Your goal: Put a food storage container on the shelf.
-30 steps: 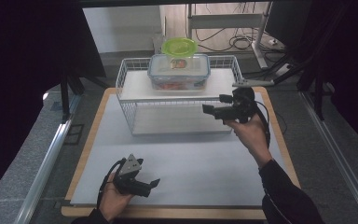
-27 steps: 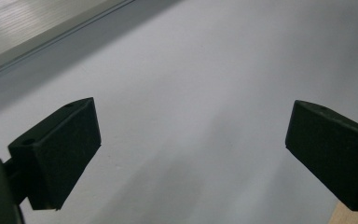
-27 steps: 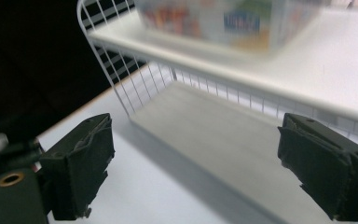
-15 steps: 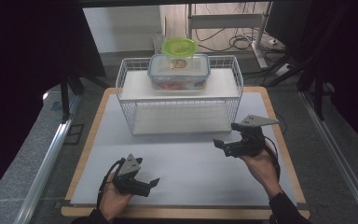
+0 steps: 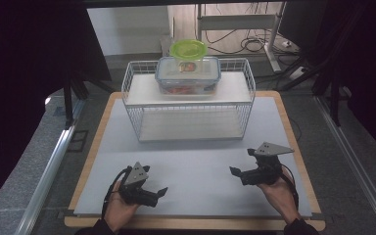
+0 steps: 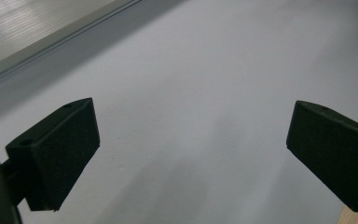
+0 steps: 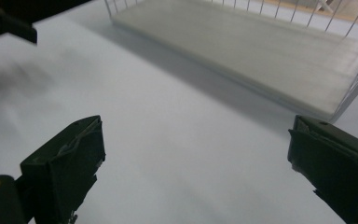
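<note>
Sitting on the top shelf of the white wire rack [image 5: 188, 105], the clear food container [image 5: 188, 75] with a green-lidded tub [image 5: 188, 49] on top of it is the nearest thing to your work, and nothing is touching it now. A second ago your right gripper [image 5: 242, 169] was up beside the rack's right end; half a second ago it was already coming down, and now it rests low over the grey mat [image 5: 196, 166], well apart from the rack. That reads as a finished placement and a retreat to rest, so the stacking looks done unless more items arrive. Your right gripper is spread wide and empty: in the right gripper view its two black jaws stand far apart with only mat and the rack's lower shelf [image 7: 261, 51] between them. Your left gripper [image 5: 157, 193] has not moved, lying near the front edge of the mat, jaws likewise wide apart and holding nothing. Both your hands sit low, wrists near the table's [image 5: 293, 142] front edge.
</note>
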Motion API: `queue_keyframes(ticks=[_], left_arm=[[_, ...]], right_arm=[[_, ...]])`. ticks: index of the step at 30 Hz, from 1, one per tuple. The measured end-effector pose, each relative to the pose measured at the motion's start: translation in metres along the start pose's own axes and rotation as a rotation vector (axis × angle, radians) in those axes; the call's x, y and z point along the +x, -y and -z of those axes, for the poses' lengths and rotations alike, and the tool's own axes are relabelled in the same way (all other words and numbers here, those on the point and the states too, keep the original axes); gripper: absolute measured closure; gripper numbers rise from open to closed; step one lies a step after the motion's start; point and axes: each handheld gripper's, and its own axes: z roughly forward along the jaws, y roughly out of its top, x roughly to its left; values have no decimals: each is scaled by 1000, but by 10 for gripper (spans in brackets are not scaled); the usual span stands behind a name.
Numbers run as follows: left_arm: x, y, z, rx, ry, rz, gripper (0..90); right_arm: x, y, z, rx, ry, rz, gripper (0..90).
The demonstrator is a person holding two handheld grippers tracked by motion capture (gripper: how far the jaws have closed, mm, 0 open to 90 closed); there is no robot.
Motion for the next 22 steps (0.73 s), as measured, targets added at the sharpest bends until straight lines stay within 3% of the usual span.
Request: queue_keyframes(ticks=[8,16,22], left_arm=[[0,1,-1,5,-3,-6,23],[0,2,-3,37,-7,-16,26],[0,2,-4,47,-10,-19,29]], right_arm=[[2,27,-8,90,14,37,34],[3,39,-14,180,15,47,31],[5,42,-20,202,39,65,31]])
